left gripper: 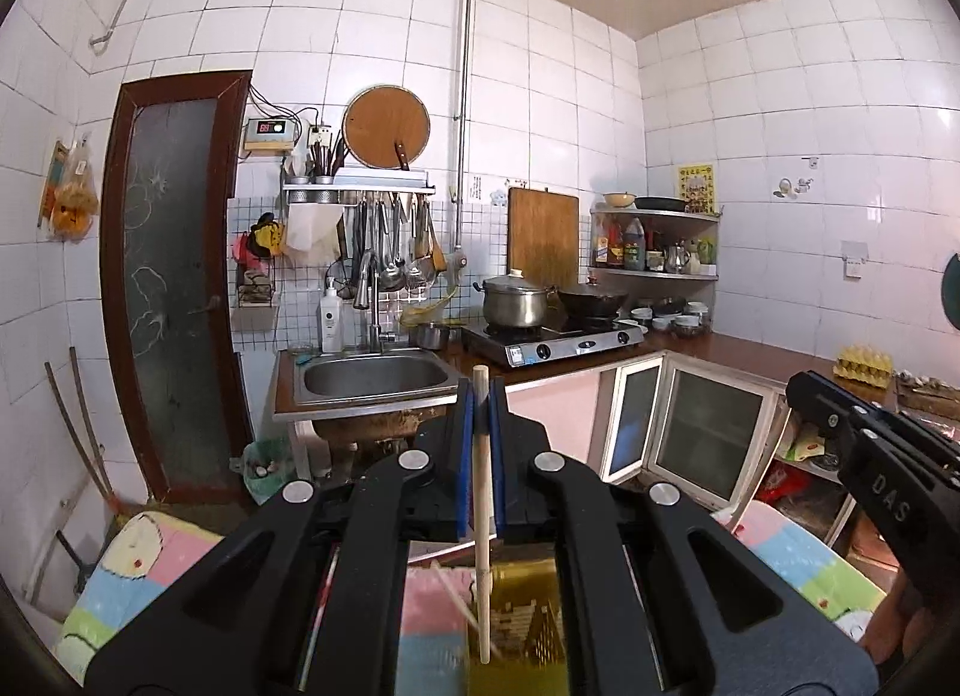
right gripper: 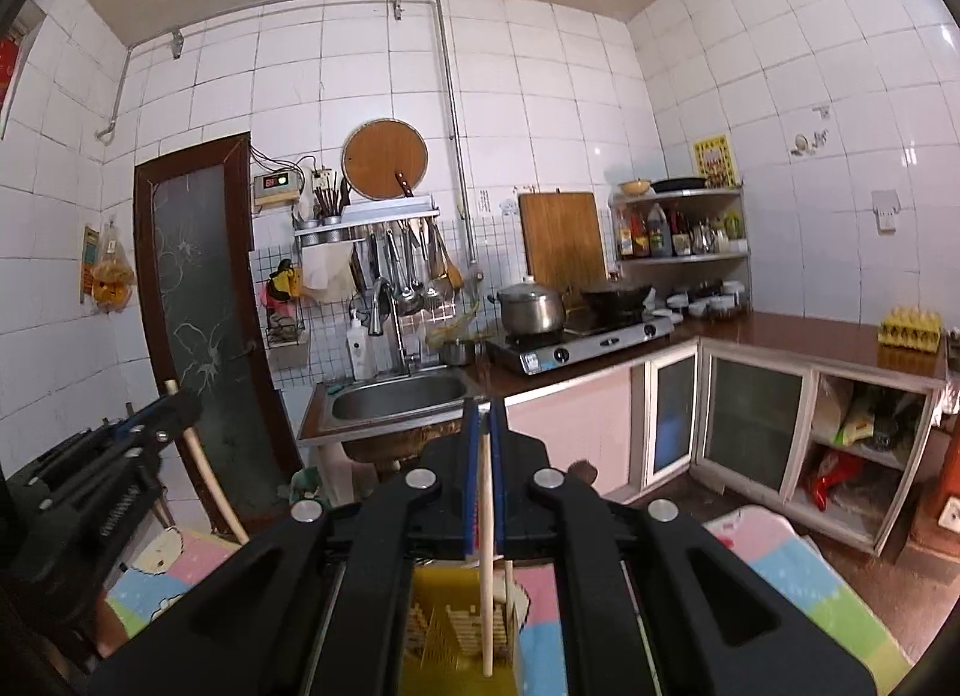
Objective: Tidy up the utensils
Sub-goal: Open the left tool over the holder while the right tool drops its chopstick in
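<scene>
Left wrist view: the left gripper (left gripper: 480,396) is clenched on a pale wooden chopstick (left gripper: 482,492), which stands nearly upright between the blue pads (left gripper: 465,456).
Chopstick, left: its top pokes just above the fingertips; its lower end hangs over a yellow basket (left gripper: 528,618) below the gripper.
Second stick: a thin pale stick (left gripper: 453,594) lies slanted beside the basket's left edge.
Right wrist view: the right gripper (right gripper: 485,414) is clamped on another chopstick (right gripper: 486,546), also close to upright, its lower end down in the yellow basket (right gripper: 444,630).
Mat: a pastel patchwork mat (left gripper: 150,564) lies under the basket.
Other gripper: the right gripper shows at the right edge of the left view, the left one at the left edge of the right view, well apart.
Surface: farther off, a brown surface (left gripper: 750,354) carries a sink (left gripper: 375,378), a stove (left gripper: 558,339) with a steel pot (left gripper: 517,300) and a dark wok (left gripper: 591,300), and an egg tray (left gripper: 864,366).
Wall: ladles and spatulas (left gripper: 396,252) hang from a rack (left gripper: 360,189) above the sink.
</scene>
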`<action>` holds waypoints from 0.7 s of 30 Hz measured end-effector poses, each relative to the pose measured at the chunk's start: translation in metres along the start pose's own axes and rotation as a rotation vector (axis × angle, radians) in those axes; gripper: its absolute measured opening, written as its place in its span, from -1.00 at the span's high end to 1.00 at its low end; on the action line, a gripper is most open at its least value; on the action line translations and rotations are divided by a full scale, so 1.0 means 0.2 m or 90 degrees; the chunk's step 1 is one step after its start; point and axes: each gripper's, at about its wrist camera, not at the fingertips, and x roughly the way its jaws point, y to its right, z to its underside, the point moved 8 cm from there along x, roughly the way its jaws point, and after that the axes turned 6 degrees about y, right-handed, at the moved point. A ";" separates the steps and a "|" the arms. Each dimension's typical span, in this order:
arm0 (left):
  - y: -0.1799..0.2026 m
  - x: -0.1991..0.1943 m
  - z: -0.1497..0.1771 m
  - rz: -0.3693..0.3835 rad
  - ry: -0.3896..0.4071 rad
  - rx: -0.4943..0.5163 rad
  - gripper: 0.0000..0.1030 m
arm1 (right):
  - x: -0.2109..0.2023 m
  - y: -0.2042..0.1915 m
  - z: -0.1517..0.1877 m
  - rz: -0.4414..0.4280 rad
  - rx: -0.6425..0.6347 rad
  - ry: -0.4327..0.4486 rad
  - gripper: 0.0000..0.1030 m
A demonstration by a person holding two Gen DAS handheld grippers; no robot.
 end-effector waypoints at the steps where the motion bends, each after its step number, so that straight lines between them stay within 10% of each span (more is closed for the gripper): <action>1: 0.00 0.04 0.00 0.000 -0.002 -0.001 0.93 | 0.03 -0.01 -0.01 -0.001 -0.003 0.001 0.93; 18: -0.16 0.35 0.59 -0.009 -0.153 -0.013 0.89 | 0.32 0.10 0.52 -0.009 0.013 -0.157 0.90; 21: -0.21 0.28 0.57 -0.022 -0.169 0.003 0.08 | 0.27 0.14 0.50 0.003 0.016 -0.164 0.39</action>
